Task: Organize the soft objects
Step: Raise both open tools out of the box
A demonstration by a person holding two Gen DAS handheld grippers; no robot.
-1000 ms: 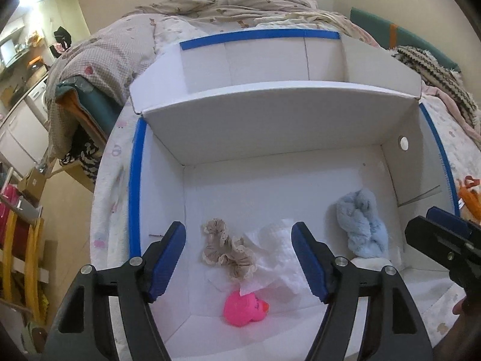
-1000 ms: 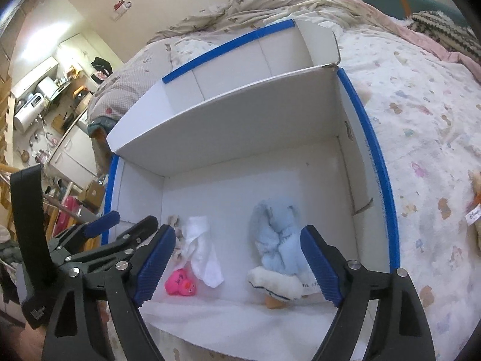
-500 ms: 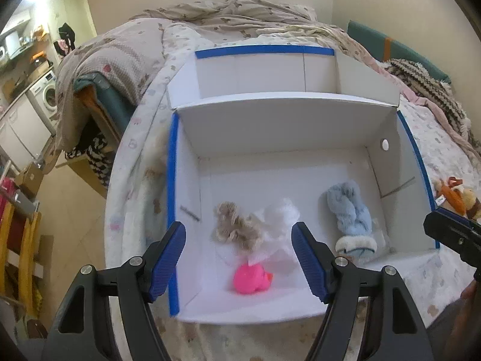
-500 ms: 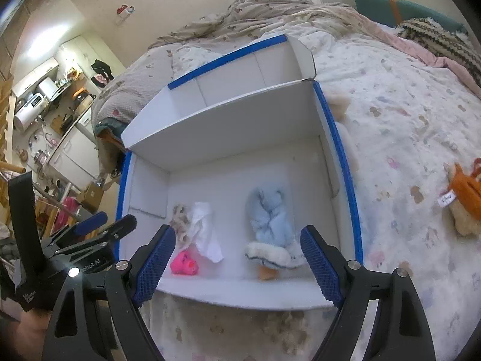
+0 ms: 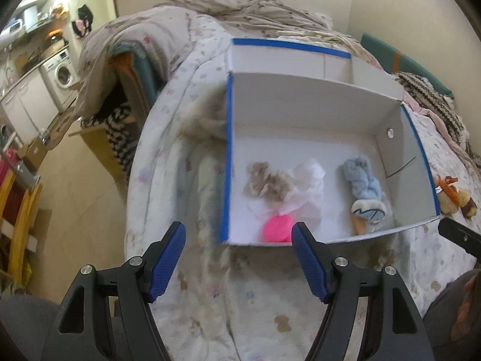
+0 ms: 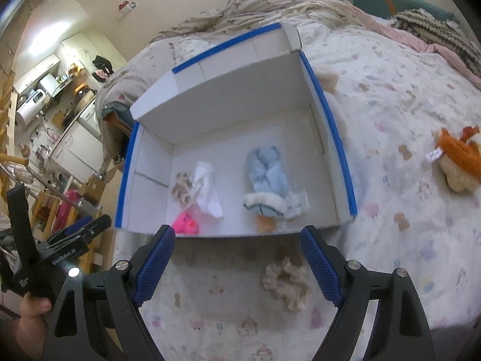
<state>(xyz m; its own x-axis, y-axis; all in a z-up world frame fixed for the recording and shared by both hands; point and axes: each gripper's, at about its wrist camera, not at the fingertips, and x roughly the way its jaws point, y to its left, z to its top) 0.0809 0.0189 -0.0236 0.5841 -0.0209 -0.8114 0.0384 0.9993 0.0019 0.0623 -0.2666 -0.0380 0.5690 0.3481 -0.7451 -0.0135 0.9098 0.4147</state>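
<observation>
A white cardboard box with blue tape edges [image 5: 315, 114] [image 6: 240, 102] lies on the bed. Inside lie a beige scrunchie [image 5: 266, 180] [image 6: 182, 187], a white cloth [image 5: 309, 180] [image 6: 207, 191], a pink toy [image 5: 278, 231] [image 6: 186, 225] and a light blue plush slipper [image 5: 363, 186] [image 6: 266, 180]. Another beige scrunchie [image 6: 285, 281] lies on the bedspread in front of the box, between my right fingers. An orange plush toy [image 6: 460, 159] [image 5: 452, 195] lies right of the box. My left gripper [image 5: 239, 252] and right gripper [image 6: 237, 258] are open and empty, held back above the box's near edge.
The flowered bedspread [image 6: 390, 114] spreads around the box, with rumpled blankets [image 5: 255, 9] behind it. The bed's left edge drops to the floor [image 5: 87, 186]. A kitchen area with a washing machine [image 5: 61, 73] is at far left.
Both grippers have pulled back and up from the box. The box now looks smaller, and the bedspread and loose scrunchie in front of it have come into view.
</observation>
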